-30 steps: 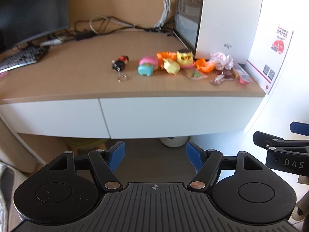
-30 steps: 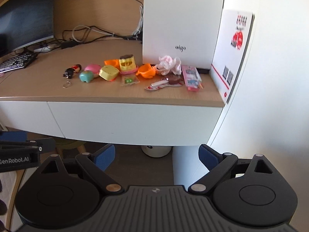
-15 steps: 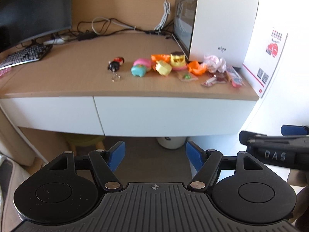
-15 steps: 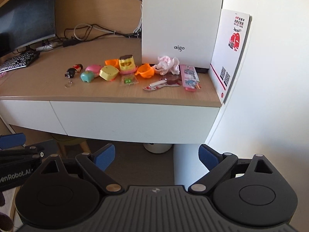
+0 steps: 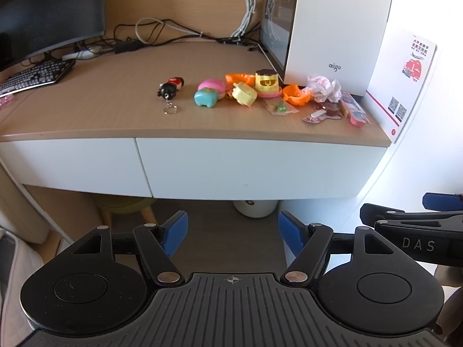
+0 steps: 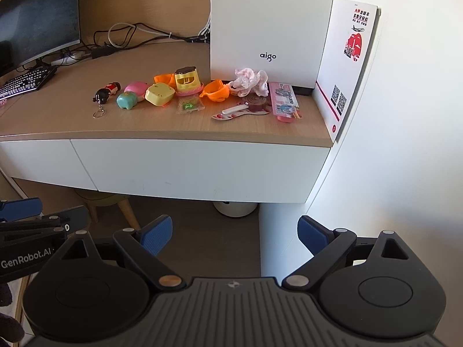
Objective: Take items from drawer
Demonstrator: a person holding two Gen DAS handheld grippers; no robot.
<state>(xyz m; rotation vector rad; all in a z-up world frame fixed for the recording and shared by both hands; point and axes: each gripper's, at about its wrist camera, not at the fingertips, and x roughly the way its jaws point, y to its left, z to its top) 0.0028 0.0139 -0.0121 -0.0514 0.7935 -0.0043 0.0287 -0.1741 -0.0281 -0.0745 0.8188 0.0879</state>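
The left gripper [image 5: 233,232] is hovering in front of the worktop [image 5: 101,107], below its edge, and its blue fingers [image 5: 173,232] are standing wide apart with nothing between them. The right gripper [image 6: 235,235] is waiting beside it, also with the fingers [image 6: 156,235] apart and empty. The white drawer [image 5: 254,167] under the worktop is sitting fully closed, and a second drawer front [image 5: 69,162] is lying to its left. On the worktop, small items are lying in a row: a doll keychain [image 5: 170,88], a teal toy [image 5: 205,97], a yellow toy [image 5: 245,94], an orange cup [image 5: 295,94], a crumpled tissue [image 5: 324,86] and a pink packet [image 5: 354,111]. A white computer case [image 5: 338,29] is standing just behind the items on the right, and a keyboard [image 5: 34,76] is resting far at the left.
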